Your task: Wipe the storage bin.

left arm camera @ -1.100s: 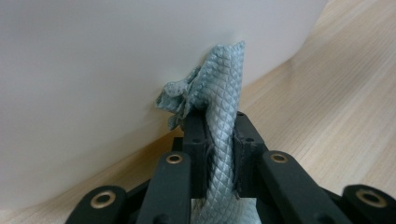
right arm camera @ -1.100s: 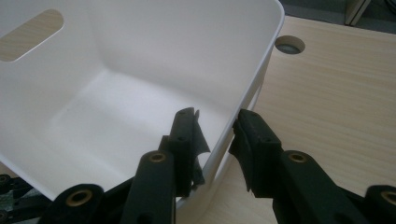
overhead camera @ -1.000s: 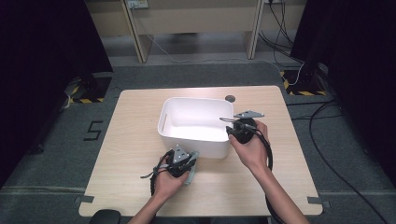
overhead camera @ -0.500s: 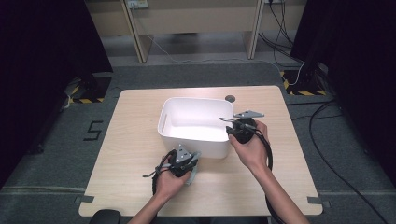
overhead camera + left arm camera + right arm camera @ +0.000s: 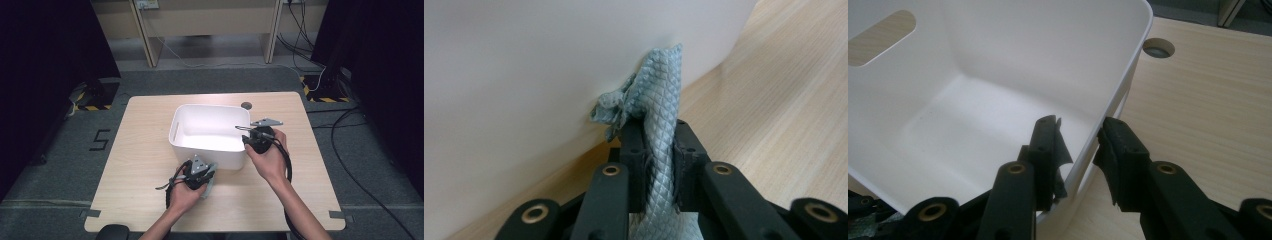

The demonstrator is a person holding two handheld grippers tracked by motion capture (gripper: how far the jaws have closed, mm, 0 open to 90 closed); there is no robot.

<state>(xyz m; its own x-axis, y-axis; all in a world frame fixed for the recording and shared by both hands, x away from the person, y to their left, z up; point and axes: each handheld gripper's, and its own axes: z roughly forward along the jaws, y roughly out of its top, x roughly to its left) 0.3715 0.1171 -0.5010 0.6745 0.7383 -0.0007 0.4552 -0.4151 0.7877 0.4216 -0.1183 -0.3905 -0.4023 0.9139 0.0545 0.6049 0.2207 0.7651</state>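
With the left tongs clamped on the grey cloth, pressed against the white bin's outer wall just ahead of them, and the right tongs straddling its rim without visibly pinching, a hard wipe could skid the bin across the desk.
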